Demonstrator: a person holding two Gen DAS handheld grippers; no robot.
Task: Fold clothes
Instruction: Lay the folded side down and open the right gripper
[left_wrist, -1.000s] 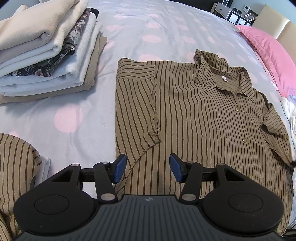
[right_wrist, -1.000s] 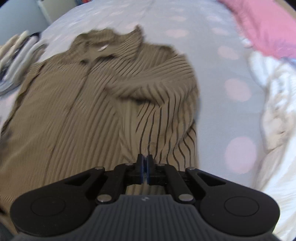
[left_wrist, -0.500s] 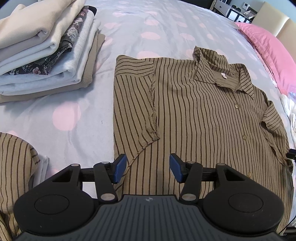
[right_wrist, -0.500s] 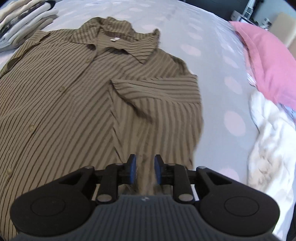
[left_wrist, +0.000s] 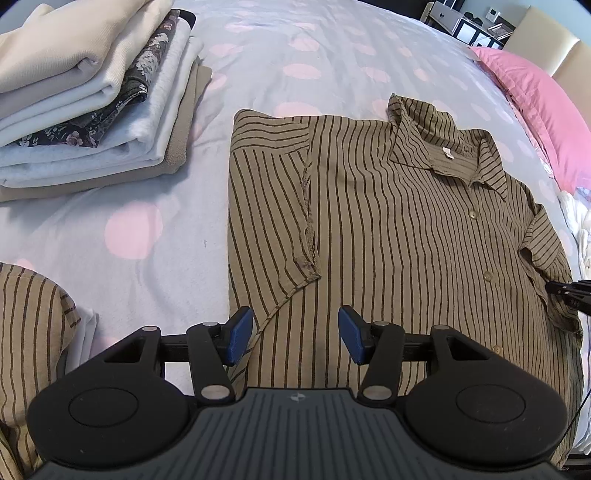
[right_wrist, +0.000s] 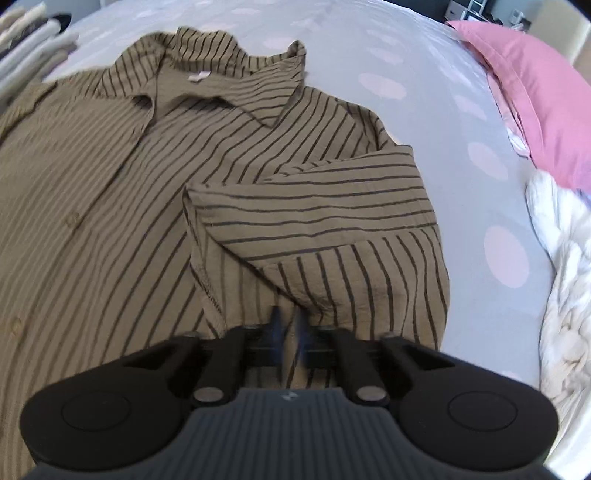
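Observation:
A brown shirt with dark stripes (left_wrist: 388, 229) lies front up on the bed, collar away from me, its left sleeve folded inward. My left gripper (left_wrist: 295, 334) hovers open over the shirt's lower left hem, and its pads touch nothing. In the right wrist view the shirt (right_wrist: 110, 206) has its right sleeve (right_wrist: 314, 218) folded across the body. My right gripper (right_wrist: 288, 328) is low on the cloth below that sleeve, its jaws closing to a narrow blurred gap with shirt cloth pinched between them. The right gripper's tip (left_wrist: 567, 290) shows at the shirt's right edge.
A stack of folded clothes (left_wrist: 85, 110) sits at the far left. A pink pillow (left_wrist: 543, 110) and crumpled white cloth (right_wrist: 565, 280) lie to the right. Another striped garment (left_wrist: 26, 332) lies at the near left. The bedsheet (left_wrist: 129, 229) is pale with pink dots.
The right gripper has moved closer and lower over the folded right sleeve; its jaws opened and have closed again on the cloth. The left gripper has stayed put.

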